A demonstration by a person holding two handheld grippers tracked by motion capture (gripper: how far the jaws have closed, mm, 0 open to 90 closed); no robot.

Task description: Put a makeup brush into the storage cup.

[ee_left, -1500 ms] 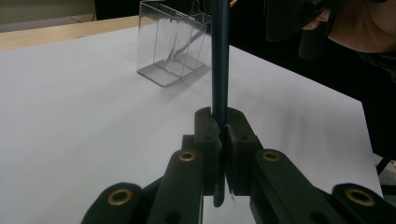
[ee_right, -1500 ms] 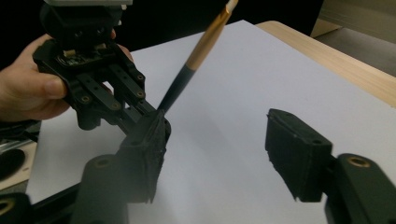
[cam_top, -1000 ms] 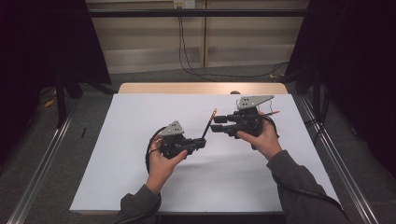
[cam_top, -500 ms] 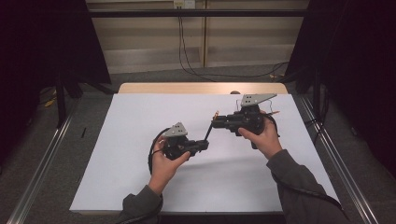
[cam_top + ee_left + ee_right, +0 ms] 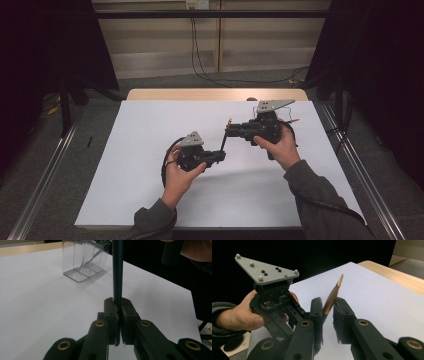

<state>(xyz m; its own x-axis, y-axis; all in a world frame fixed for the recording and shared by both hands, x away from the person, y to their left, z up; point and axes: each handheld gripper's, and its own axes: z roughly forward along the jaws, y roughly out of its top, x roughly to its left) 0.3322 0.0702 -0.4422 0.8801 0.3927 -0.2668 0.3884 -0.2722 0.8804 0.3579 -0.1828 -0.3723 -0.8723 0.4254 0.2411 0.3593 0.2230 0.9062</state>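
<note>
Left gripper (image 5: 119,305) clamps a dark pencil (image 5: 117,272).
Right gripper (image 5: 327,308), jaws just closing around its tip end with a slight gap, mid-desk (image 5: 150,130).

The location is identified as a laboratory recording bay. A wooden table (image 5: 215,94) is covered by a plain white sheet (image 5: 150,165) and enclosed on both sides by black curtains (image 5: 380,75). Metal rails (image 5: 45,172) are laid on the grey floor (image 5: 165,82) beside the table. Cables (image 5: 200,55) are routed down a pale panelled back wall (image 5: 260,45) from a socket.
</note>
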